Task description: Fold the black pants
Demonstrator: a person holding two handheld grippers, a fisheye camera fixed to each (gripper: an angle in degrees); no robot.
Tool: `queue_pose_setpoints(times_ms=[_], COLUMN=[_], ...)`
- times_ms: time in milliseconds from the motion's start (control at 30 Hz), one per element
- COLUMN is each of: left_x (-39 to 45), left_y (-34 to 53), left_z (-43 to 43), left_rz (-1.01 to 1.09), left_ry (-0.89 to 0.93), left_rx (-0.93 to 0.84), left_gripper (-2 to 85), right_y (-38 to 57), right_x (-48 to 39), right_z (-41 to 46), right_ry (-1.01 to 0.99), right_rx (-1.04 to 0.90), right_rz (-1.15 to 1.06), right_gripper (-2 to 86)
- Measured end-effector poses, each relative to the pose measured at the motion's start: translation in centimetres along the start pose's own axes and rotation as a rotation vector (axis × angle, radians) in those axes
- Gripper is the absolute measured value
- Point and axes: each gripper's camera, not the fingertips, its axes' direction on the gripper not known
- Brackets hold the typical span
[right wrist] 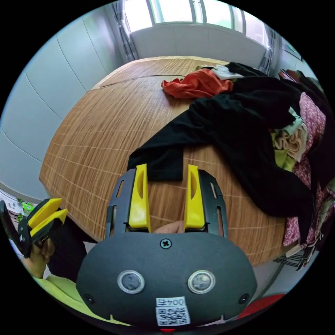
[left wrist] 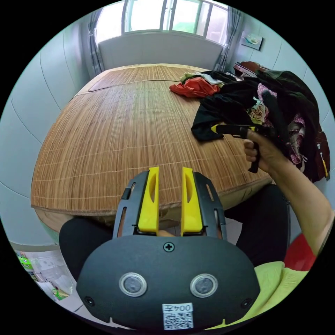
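right hand-held gripper [right wrist: 166, 174] jaws apart before black pants [right wrist: 223, 129], leg end toward it

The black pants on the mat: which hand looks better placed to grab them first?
Probably the right. The right gripper sits open at the hem of the black pants, fingers either side. The left gripper hangs open over bare mat, well away.

Black pants [right wrist: 223, 132] partly under pile [right wrist: 296, 139]

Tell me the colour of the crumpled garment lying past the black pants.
Orange-red garment, clearest in the right gripper view, beyond the black pants.
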Motion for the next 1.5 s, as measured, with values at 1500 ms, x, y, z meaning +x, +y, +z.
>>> queue_pose_setpoints(times_ms=[1500], left_x=[11.5], left_y=[-18.7], left_z=[3.0], left_rz=[0.475], left_ry=[0.110], left_rx=[-0.055], left_gripper=[9.4], right_y=[37.8], right_x=[30.8], right_z=[2.7], right_ry=[-0.050], right_rx=[-0.031], right_rz=[0.149], right_gripper=[7.7])
